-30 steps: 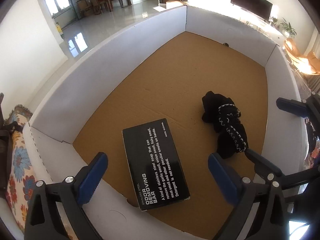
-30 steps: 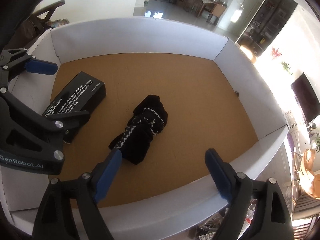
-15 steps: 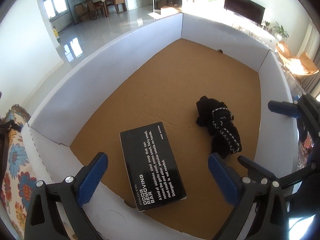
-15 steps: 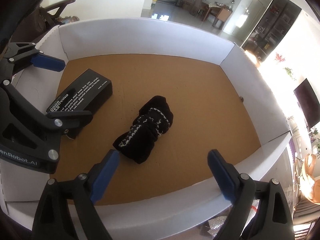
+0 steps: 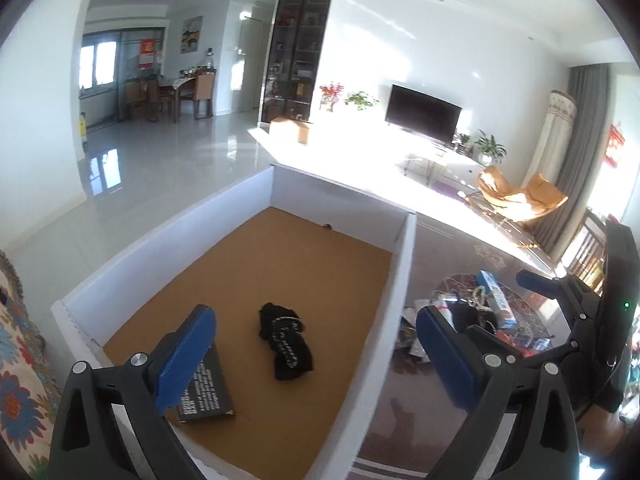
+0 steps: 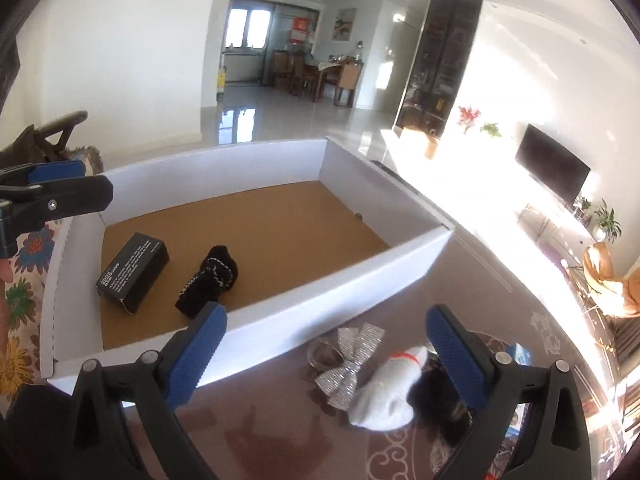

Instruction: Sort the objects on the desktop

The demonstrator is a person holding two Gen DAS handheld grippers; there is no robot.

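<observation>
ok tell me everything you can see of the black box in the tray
The black box is a flat rectangular carton, apparently cardboard, matte black with white print on its top face, including "REMOVING BAR". It looks closed and lies flat on the brown floor of the white-walled tray, near one corner. The black fabric bundle lies close beside it, not touching. Nothing grips it.

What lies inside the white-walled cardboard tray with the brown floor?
Inside the white-walled cardboard tray lie a black printed carton and a black knitted bundle, apart from each other. The left view's blue finger covers part of the carton; the near wall hides some floor.
</observation>
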